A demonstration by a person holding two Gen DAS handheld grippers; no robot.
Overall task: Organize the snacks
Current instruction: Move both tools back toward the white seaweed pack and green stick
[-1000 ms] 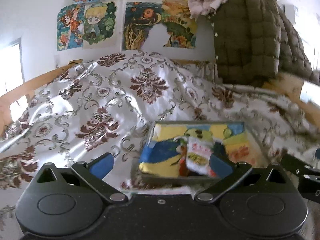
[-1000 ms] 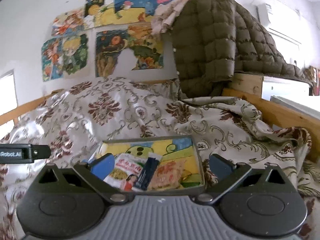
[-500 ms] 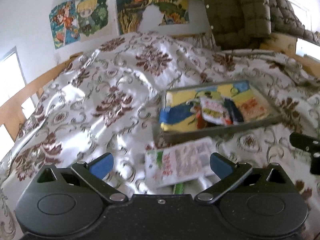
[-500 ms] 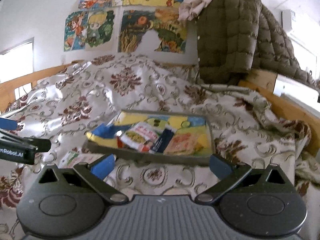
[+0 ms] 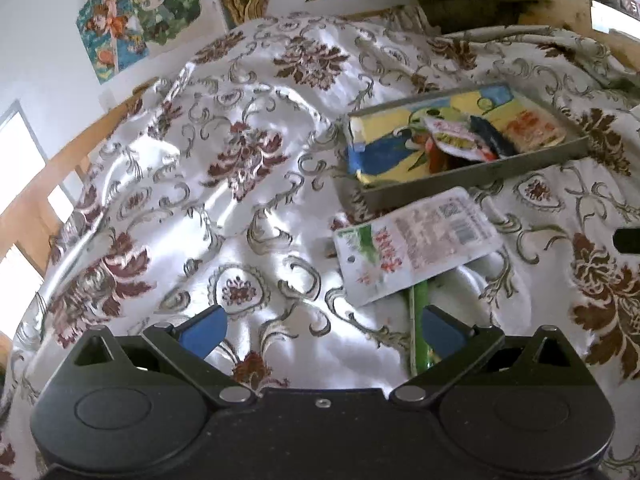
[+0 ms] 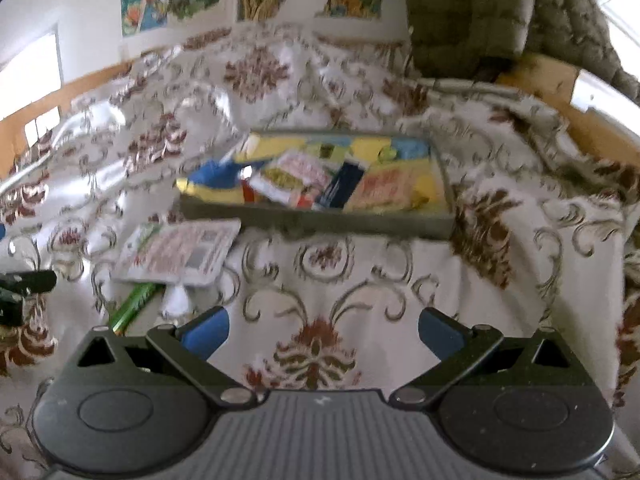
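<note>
A shallow grey tray (image 5: 472,176) (image 6: 320,222) with a colourful cartoon bottom lies on the patterned bedspread and holds several snack packets (image 5: 460,140) (image 6: 296,178). In front of it a flat white snack packet (image 5: 412,248) (image 6: 180,250) lies on the cover, partly over a green stick-shaped pack (image 5: 418,320) (image 6: 134,306). My left gripper (image 5: 320,330) is open, its right finger beside the green pack, nothing between the fingers. My right gripper (image 6: 324,330) is open over bare cover, below the tray and right of the white packet.
The shiny floral bedspread (image 5: 224,168) is rumpled and rises toward the wall with cartoon posters (image 5: 140,20). A quilted brown jacket (image 6: 480,12) hangs at the back right over a wooden bed frame (image 6: 536,76). The other gripper's black tip (image 6: 24,282) shows at the left edge.
Both grippers have pulled back and tilted downward, so the tray looks farther away. The white packet and the green pack have come into view in front of it. Both stay open.
</note>
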